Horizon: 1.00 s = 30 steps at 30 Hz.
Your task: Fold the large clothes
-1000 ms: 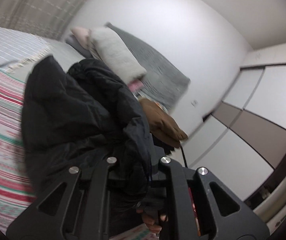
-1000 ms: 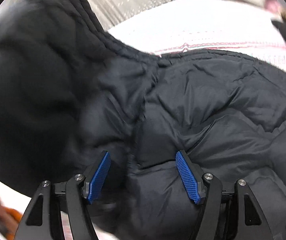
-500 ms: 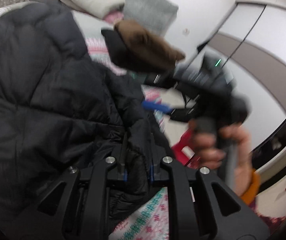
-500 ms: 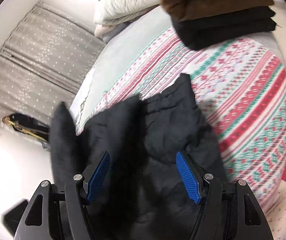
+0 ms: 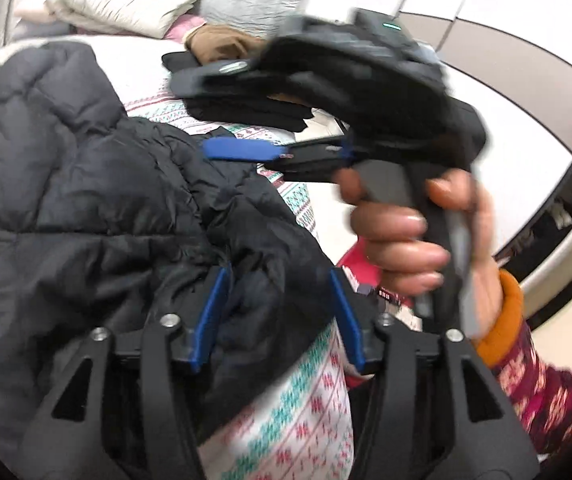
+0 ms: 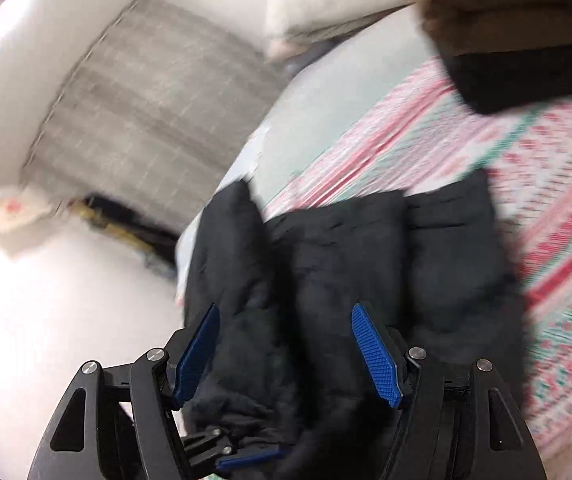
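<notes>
While the left gripper (image 5: 278, 312) lets go, jaws just opened, jacket (image 5: 86, 200) hem loose between pads | right gripper (image 6: 286, 356) apart, empty | jacket at 9 o'clock on bed (image 5: 310, 412) | step: fold laid | next: regrip, halve again.

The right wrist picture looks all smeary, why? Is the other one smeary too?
Right wrist view: motion blur smears the striped bedspread and curtain; the black jacket is soft too. Left wrist view: the jacket is sharper, but the right gripper and hand are blurred. Both views bulge at the edges from the fisheye lens.
</notes>
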Each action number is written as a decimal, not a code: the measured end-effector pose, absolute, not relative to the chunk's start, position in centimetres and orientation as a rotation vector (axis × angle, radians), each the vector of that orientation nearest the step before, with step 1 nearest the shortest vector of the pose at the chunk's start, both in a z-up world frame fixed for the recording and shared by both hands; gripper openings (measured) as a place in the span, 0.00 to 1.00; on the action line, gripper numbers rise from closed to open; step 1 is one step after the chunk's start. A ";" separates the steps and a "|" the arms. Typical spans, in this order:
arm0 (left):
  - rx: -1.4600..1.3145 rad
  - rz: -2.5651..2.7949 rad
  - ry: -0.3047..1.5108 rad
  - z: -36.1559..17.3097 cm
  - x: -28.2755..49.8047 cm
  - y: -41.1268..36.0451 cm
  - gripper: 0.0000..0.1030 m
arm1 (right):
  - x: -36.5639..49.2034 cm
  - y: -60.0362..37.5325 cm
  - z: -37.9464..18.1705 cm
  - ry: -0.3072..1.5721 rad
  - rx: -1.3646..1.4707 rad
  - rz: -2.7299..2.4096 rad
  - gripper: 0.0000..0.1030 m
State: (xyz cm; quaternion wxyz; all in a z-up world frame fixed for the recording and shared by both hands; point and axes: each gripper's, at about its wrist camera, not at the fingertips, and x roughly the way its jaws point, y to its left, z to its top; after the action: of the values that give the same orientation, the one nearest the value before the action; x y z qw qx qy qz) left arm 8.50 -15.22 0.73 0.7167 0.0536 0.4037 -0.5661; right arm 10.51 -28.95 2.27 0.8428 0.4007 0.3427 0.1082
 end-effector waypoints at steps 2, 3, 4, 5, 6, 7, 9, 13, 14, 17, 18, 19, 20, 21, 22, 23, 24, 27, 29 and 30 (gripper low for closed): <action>0.137 -1.262 0.871 1.8 7.9 -13.4 0.61 | 11.7 -27.6 1.8 0.764 0.832 0.271 0.68; 0.143 -1.254 0.854 2.4 7.7 -12.4 0.64 | 12.1 -27.3 1.6 0.776 0.829 0.275 0.67; 0.146 -1.234 0.834 2.9 7.6 -11.4 0.66 | 12.6 -27.0 1.4 0.787 0.820 0.271 0.67; 0.143 -1.209 0.814 3.4 7.8 -10.6 0.66 | 12.9 -26.7 1.3 0.792 0.811 0.267 0.67; 0.136 -1.176 0.791 4.0 8.1 -9.6 0.66 | 13.3 -26.4 1.2 0.797 0.803 0.262 0.65; 0.121 -1.130 0.766 4.6 8.6 -8.5 0.66 | 13.7 -26.1 1.1 0.804 0.796 0.264 0.60; 0.055 -1.015 0.709 5.3 10.6 -5.2 0.66 | 14.5 -24.9 1.1 0.823 0.767 0.308 0.13; -0.042 -0.817 0.682 4.5 14.3 -1.4 0.66 | 13.4 -23.8 3.8 0.731 0.668 0.315 0.06; -0.072 -0.780 0.705 3.9 15.3 -0.6 0.66 | 12.4 -24.0 4.7 0.691 0.674 0.324 0.06; -0.120 -0.775 0.758 2.3 16.4 -0.2 0.66 | 10.0 -25.3 5.9 0.630 0.687 0.298 0.05; -0.109 -0.771 0.771 1.8 16.5 -0.7 0.66 | 9.4 -25.8 5.7 0.646 0.699 0.266 0.05; -0.097 -0.767 0.780 1.4 16.4 -0.8 0.66 | 8.9 -26.5 5.0 0.687 0.723 0.226 0.05; -0.075 -0.770 0.797 0.9 16.3 -1.5 0.66 | 8.7 -27.0 4.6 0.720 0.734 0.193 0.05; -0.056 -0.786 0.808 0.5 16.1 -2.3 0.66 | 8.6 -27.4 4.1 0.758 0.715 0.144 0.05; -0.040 -0.800 0.813 0.3 16.0 -3.0 0.66 | 8.5 -27.7 3.4 0.807 0.669 0.075 0.05; -0.025 -0.807 0.813 0.1 15.7 -3.6 0.66 | 8.4 -27.9 2.9 0.843 0.633 0.024 0.06; -0.006 -0.809 0.807 0.0 15.4 -4.1 0.66 | 8.3 -28.1 2.5 0.867 0.603 -0.011 0.10; 0.068 -0.791 0.778 -0.1 14.6 -5.1 0.66 | 7.4 -29.3 2.5 0.831 0.632 -0.038 0.27; 0.069 -0.793 0.780 -0.3 14.6 -5.6 0.66 | 6.2 -31.0 2.8 0.771 0.715 -0.075 0.61; 0.066 -0.795 0.783 -0.3 14.7 -5.7 0.66 | 6.3 -31.5 2.8 0.751 0.749 -0.089 0.74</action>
State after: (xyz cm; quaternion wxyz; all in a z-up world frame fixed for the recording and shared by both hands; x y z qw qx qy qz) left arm 14.70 -5.69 -0.31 0.8478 0.0313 0.3716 -0.3771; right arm 6.26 -31.54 2.82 0.8618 0.3571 0.3578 -0.0424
